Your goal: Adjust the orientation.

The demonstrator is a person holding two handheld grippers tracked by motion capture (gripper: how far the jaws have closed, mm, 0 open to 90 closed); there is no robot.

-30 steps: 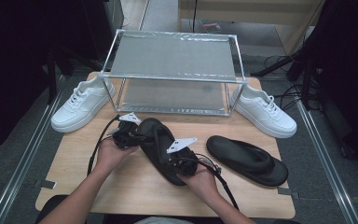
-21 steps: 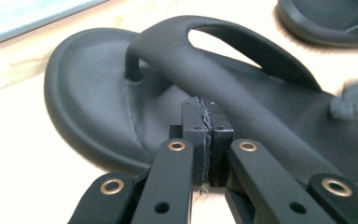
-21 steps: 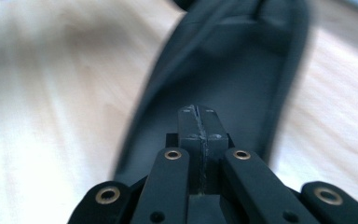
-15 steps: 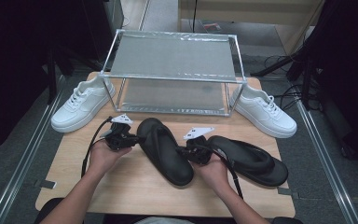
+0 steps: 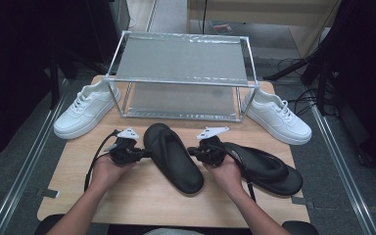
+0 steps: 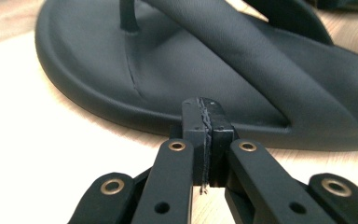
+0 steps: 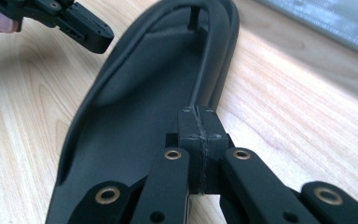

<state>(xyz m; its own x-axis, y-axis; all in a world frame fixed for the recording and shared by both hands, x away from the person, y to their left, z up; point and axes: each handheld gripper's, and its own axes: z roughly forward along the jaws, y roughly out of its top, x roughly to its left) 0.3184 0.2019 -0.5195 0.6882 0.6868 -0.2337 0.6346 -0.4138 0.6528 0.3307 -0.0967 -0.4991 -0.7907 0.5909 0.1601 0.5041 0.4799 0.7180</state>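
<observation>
Black flip-flop [image 5: 173, 157] lies sole-down, diagonal, mid-table.

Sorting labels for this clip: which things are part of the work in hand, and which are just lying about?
In the job:
- left tool, shut
- right tool, shut
- middle black sandal between them

Lying about:
- second black sandal
- two white sneakers
- metal rack

The right gripper [image 7: 199, 122] is seen with jaws pressed together, empty, over the black sandal [image 7: 140, 116] lying on the wood table [image 7: 298, 126]. The left gripper [image 7: 95, 39] is seen top left.
</observation>
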